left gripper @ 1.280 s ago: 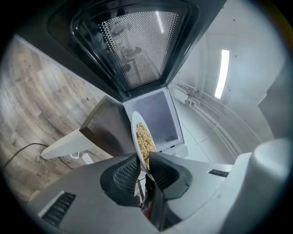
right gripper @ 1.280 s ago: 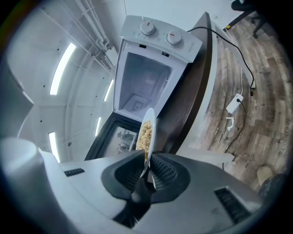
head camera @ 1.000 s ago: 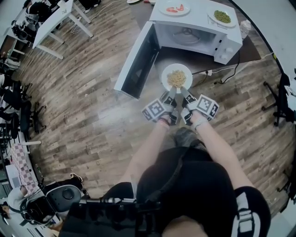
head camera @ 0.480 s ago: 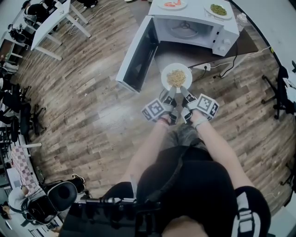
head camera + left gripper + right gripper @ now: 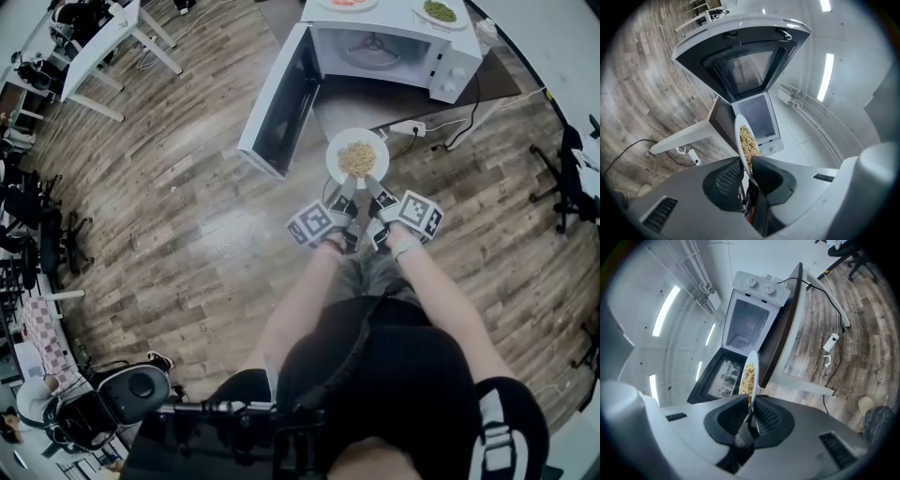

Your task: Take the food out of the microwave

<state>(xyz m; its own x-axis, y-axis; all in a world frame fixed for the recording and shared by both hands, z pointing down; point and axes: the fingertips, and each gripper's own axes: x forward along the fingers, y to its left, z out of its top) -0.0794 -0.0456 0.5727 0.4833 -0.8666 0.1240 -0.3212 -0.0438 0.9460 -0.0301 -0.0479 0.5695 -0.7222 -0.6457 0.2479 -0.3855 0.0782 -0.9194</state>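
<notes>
Head view: the plate (image 5: 357, 157) with the food (image 5: 357, 158) (yellowish, pasta-looking) is out in the open, carried level over the wood floor (image 5: 187, 206). The left tool (image 5: 346, 190) and right tool (image 5: 376, 192) grab its near rim side by side. The microwave (image 5: 394, 47) sits on its counter (image 5: 352, 108) with the microwave door (image 5: 278, 101) swung wide and the cavity empty. Compared to a second ago, the gap between plate and microwave has grown and the microwave has slid up toward the top of the frame, so the person is backing off with the plate. That basically means the "take it out" part is done, I'd say, and what's left is finding a spot to set it down. Two other plates (image 5: 437, 10) sit on top of the microwave, cut off at the top edge

Left tool view: the jaws are pinching the plate rim (image 5: 746, 165), one pad on each face, and the plate looks on edge here only because the camera is rolled. Open door (image 5: 740, 61) and the microwave behind it, well apart from the plate

Right tool view: same deal, jaws clamped on the plate's rim (image 5: 751, 401), food (image 5: 749, 378) piled just past the pads. The microwave (image 5: 750, 319) is off in the background, and a power strip (image 5: 831, 342) lies on the floor under the counter

Grip looks steady on both sides, and nothing seems spilled
</notes>
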